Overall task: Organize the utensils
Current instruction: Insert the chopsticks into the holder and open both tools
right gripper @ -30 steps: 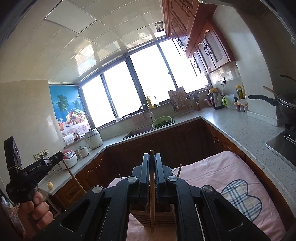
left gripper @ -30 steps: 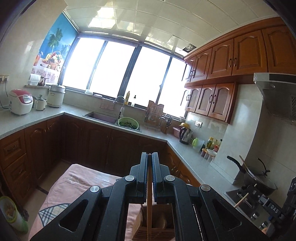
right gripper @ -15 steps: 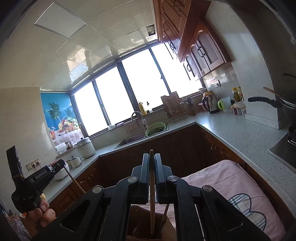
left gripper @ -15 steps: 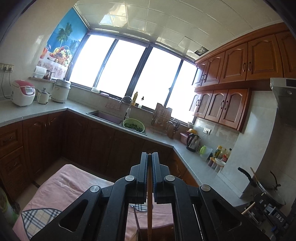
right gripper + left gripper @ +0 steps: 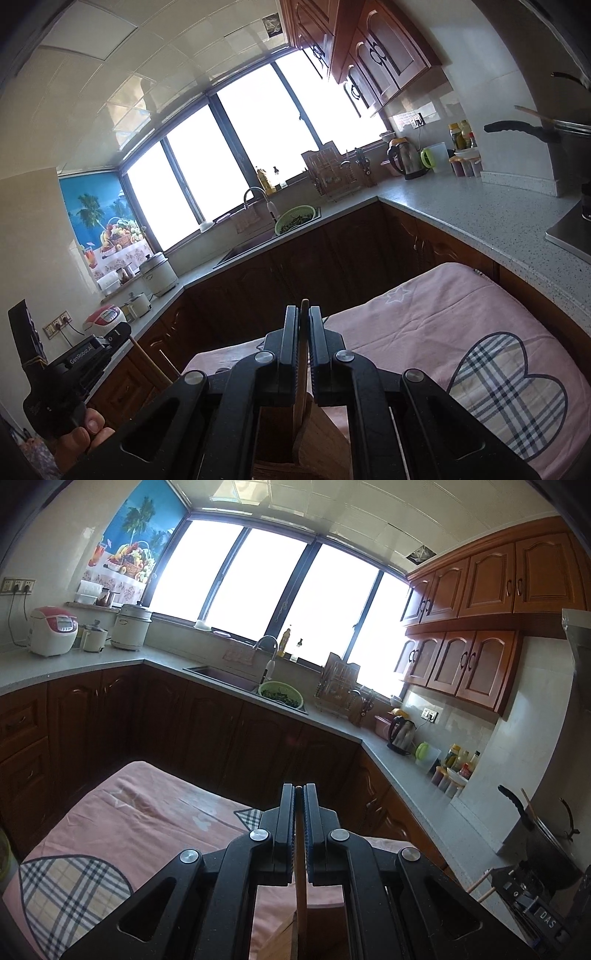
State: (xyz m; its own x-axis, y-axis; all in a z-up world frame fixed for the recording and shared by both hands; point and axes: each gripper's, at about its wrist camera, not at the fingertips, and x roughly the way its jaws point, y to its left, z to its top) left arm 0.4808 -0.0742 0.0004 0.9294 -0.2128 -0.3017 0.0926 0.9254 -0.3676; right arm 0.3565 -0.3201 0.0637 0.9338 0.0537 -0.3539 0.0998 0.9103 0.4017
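Note:
My left gripper (image 5: pixel 299 791) is shut on a thin wooden utensil (image 5: pixel 300 882), which hangs down between its jaws. The utensil's lower end reaches a wooden holder (image 5: pixel 282 939) at the bottom edge of the left wrist view. My right gripper (image 5: pixel 303 312) is shut on another wooden utensil (image 5: pixel 302 373). Its lower end goes down inside the wooden holder (image 5: pixel 323 432), just below the jaws. In the right wrist view the left gripper (image 5: pixel 123 332) is at the far left in a person's hand (image 5: pixel 86 434), with its wooden stick (image 5: pixel 147 363) slanting down. The utensils' heads are hidden.
The holder stands on a table under a pink cloth (image 5: pixel 443 314) with plaid heart patches. Dark wood cabinets and a grey counter (image 5: pixel 480 210) wrap around it. A sink with a green colander (image 5: pixel 280 695) is under the window. A stove with a pot (image 5: pixel 546 845) is on the right.
Both grippers have sunk toward the table with their utensils still clamped. The wooden holder now looks larger and closer under the right gripper, and the left gripper has come nearer to it.

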